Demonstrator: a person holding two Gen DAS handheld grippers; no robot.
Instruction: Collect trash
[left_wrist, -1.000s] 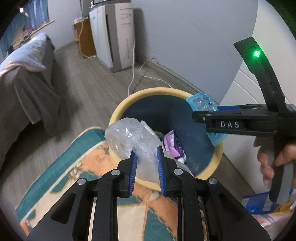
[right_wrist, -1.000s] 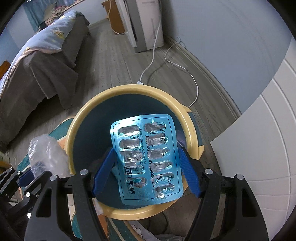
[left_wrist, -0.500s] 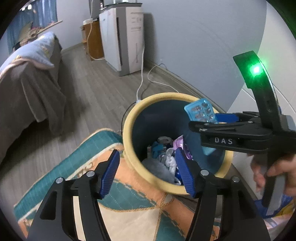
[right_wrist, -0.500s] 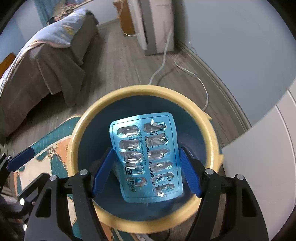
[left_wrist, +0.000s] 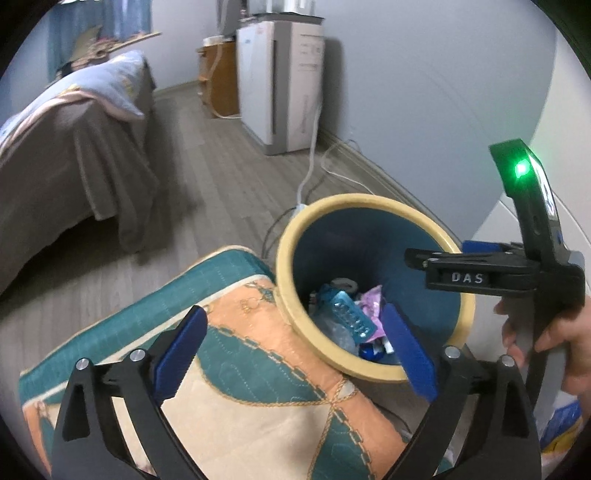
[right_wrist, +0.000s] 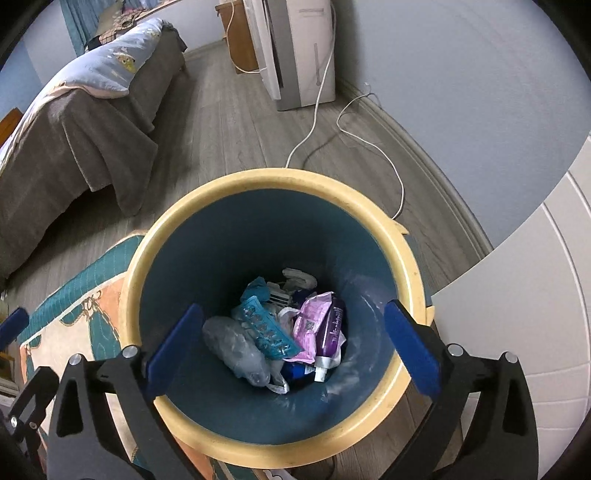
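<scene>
Directly beneath the right gripper (right_wrist: 291, 347), its jaws opening and empty, a blister pack (right_wrist: 264, 328) lies in the wastebasket (right_wrist: 402, 240), while the left gripper (left_wrist: 293, 345) alongside also spreads empty over the rim.

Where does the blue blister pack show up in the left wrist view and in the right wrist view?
Left wrist: blister pack lies inside the bin, right of centre, beside a purple wrapper.
Right wrist: blister pack lies on the trash heap at centre.
Shared landmark: the bin's yellow rim.

bin (right_wrist: 140, 295): yellow rim, blue inside | rug (left_wrist: 258, 387): teal-orange pattern
</scene>
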